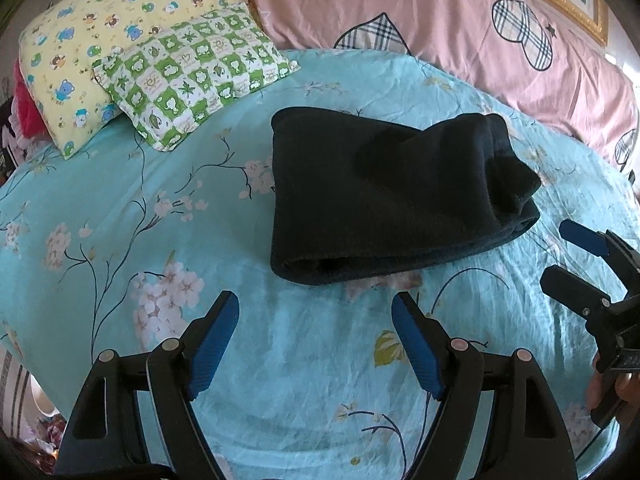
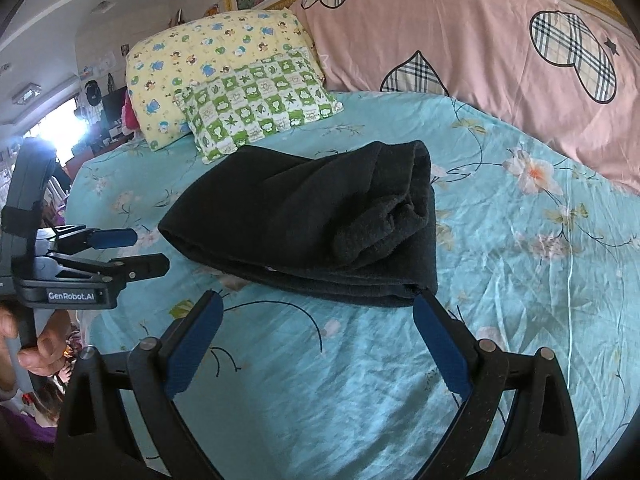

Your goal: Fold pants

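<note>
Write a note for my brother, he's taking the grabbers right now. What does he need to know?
Left gripper: jaws open, empty, just in front of the pants.
Right gripper: jaws open, empty, its right tip at the bundle's near corner.
Pants: black, folded into a thick bundle on the blue flowered sheet, near the pillows.
Done: the folding looks finished.
Left: maybe tidy the lumpy right end, then back away.

Folded black pants [image 1: 384, 196] on bedsheet [image 1: 120, 240]
</note>
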`<state>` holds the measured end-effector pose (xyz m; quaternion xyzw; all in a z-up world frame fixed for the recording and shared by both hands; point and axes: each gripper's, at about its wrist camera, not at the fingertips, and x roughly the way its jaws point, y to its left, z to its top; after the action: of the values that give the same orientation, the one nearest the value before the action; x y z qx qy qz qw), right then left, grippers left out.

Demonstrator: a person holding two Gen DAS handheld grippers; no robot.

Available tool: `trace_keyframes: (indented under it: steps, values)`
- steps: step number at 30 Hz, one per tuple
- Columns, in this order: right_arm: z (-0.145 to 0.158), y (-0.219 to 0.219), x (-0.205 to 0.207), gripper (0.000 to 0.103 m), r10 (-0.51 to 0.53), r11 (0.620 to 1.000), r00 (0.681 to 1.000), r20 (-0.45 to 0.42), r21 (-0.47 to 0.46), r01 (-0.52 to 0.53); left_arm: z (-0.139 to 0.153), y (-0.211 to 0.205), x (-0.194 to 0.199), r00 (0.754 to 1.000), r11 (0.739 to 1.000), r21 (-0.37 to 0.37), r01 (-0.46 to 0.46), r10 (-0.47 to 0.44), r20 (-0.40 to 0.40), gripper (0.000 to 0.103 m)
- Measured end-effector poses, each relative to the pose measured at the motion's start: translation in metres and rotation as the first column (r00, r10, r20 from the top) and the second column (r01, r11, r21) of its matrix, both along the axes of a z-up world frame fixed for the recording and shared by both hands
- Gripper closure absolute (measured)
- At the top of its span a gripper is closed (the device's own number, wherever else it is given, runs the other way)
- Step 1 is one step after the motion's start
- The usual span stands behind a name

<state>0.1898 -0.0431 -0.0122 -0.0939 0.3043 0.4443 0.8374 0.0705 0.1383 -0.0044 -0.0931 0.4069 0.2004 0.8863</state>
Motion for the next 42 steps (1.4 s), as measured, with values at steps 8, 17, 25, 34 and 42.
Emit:
trace_keyframes:
  steps: [8,17,25,34,42]
  values:
    - [-0.004,0.005,0.002,0.007,0.009,1.000,1.000,0.006,-0.001,-0.009,-0.005,0.001,0.001,1.000,1.000,0.014,-0.010,0.010,-0.001,0.022]
    - [-0.005,0.010,0.001,0.007,0.016,1.000,1.000,0.017,0.012,-0.016,-0.010,0.001,0.001,1.000,1.000,0.026,-0.014,0.014,-0.002,0.022]
    - [-0.007,0.010,-0.002,0.007,0.007,0.999,0.999,0.035,0.035,-0.008,-0.010,-0.004,0.002,1.000,0.998,0.057,-0.005,0.004,0.004,0.022]
    - [-0.008,0.009,-0.002,0.006,0.006,0.999,0.999,0.033,0.034,-0.007,-0.011,-0.006,0.004,1.000,0.998,0.070,0.000,-0.001,0.004,0.022]
    - [-0.010,0.011,-0.001,0.006,0.013,1.000,0.999,0.031,0.025,-0.014,-0.011,-0.003,0.005,1.000,0.998,0.070,-0.003,0.003,0.002,0.022]
